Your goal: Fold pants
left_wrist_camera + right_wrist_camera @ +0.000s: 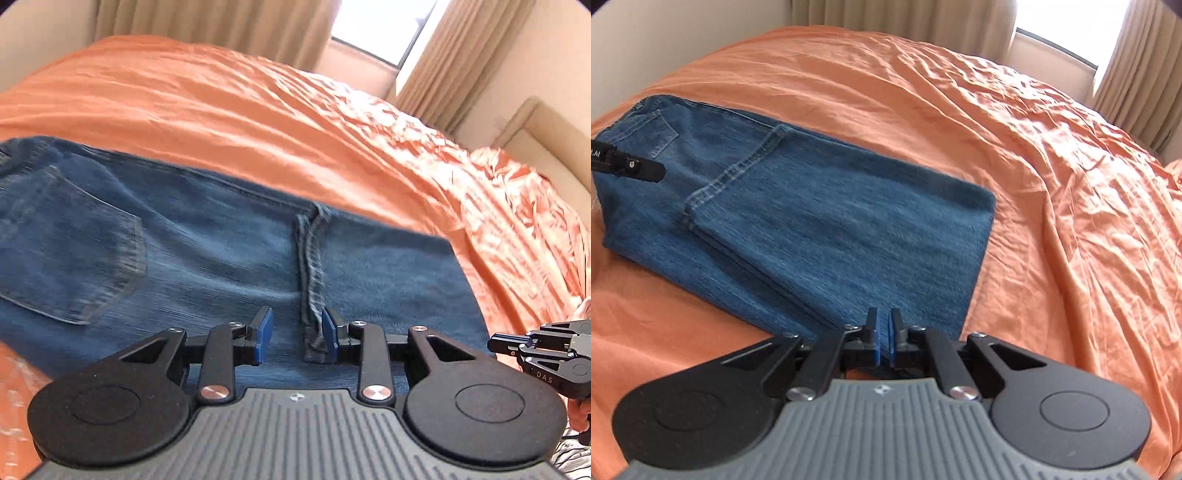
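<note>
- Hanging low over the folded blue jeans (221, 236), the left gripper (297, 338) points across them toward the far side of the bed.
- Its two blue pads (265, 334) stand wide apart, one on each side of a thick stitched seam (312, 273). They pinch nothing.
- The right gripper (882, 341) sits low at the near corner of the jeans (812, 221), pointing along them.
- Its blue pads (876, 347) are almost pressed together, with only a thin slit between them. I cannot tell if any cloth is caught there.
- The jeans lie flat in a neat folded stack on the orange bedsheet (960, 110). The denim looks rough, with pale stitching and a back pocket (79, 251).
- The sheet is thin and full of wrinkles.
- Cream curtains (221, 22) hang by a bright window (388, 26).
</note>
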`<state>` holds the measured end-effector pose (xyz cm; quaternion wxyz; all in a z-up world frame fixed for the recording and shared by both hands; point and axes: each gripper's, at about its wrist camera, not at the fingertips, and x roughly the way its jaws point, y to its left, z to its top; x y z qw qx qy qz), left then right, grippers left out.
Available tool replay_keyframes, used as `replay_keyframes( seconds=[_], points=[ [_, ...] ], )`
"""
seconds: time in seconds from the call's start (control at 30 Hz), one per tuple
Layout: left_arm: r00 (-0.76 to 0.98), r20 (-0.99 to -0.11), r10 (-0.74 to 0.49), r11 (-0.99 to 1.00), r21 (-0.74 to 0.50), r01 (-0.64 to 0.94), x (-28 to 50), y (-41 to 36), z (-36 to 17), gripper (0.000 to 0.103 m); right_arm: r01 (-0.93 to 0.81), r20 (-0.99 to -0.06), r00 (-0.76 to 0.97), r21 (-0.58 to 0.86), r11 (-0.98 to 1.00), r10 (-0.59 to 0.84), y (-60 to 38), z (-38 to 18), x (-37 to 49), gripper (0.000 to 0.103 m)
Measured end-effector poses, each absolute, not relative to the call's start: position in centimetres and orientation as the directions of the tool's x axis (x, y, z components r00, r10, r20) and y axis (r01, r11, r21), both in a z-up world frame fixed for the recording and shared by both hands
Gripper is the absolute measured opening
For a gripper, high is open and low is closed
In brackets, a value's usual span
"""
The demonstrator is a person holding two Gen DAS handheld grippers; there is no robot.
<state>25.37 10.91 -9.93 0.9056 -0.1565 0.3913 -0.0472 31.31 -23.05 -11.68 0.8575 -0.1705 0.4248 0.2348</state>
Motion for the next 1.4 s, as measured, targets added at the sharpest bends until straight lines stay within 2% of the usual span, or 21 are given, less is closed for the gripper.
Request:
replay_keyframes(
  seconds=[0.13,0.27,0.47,0.63,0.77,0.97,1.1,1.23,1.33,1.4],
  points=[
    [0.747,-0.650,-0.136,0.938,-0.327,-0.113,23.7,15.8,-7.5,0.051,-0.631,-0.794,0.525,-0.122,0.766,0.306,-19.6,-10.0,30.8,0.001],
    [0.787,-0.615,-0.051,0.887,-0.390,-0.248,21.6,22.0,-6.9,0.053,-0.670,-0.794,0.499,-0.101,0.735,0.346,-16.4,-9.7,31.2,0.002],
    [0.823,-0.554,0.126,0.714,-0.526,-0.463,17.2,31.2,-9.6,0.058,-0.689,-0.801,0.453,-0.036,0.724,0.392,-12.3,-10.6,33.3,0.006],
    [0.843,-0.522,0.130,0.523,-0.686,-0.506,16.4,36.8,-13.7,0.070,-0.688,-0.803,0.401,0.054,0.724,0.442,-9.7,-12.1,36.5,0.006],
    [0.852,-0.503,0.144,0.396,-0.760,-0.516,17.4,39.8,-16.7,0.074,-0.701,-0.816,0.384,0.047,0.711,0.432,-7.3,-13.4,38.0,0.006],
    [0.853,-0.506,0.125,0.371,-0.774,-0.514,20.8,41.2,-19.5,0.074,-0.702,-0.852,0.324,0.074,0.708,0.411,-5.5,-16.2,39.8,0.005],
    [0.833,-0.539,0.127,0.403,-0.739,-0.540,23.4,41.4,-20.0,0.066,-0.679,-0.858,0.276,0.145,0.719,0.433,-6.2,-17.6,40.5,0.003],
    [0.802,-0.581,0.136,0.454,-0.683,-0.572,25.1,41.4,-19.6,0.038,-0.667,-0.859,0.269,0.160,0.727,0.436,-6.3,-17.9,40.6,0.002],
    [0.783,-0.604,0.146,0.493,-0.642,-0.587,25.7,41.0,-18.0,0.030,-0.679,-0.862,0.285,0.128,0.723,0.420,-5.8,-17.6,40.1,0.002],
    [0.781,-0.600,0.172,0.547,-0.601,-0.582,25.7,40.2,-16.0,0.028,-0.673,-0.859,0.294,0.125,0.729,0.419,-6.0,-17.5,39.9,0.002]
  ],
)
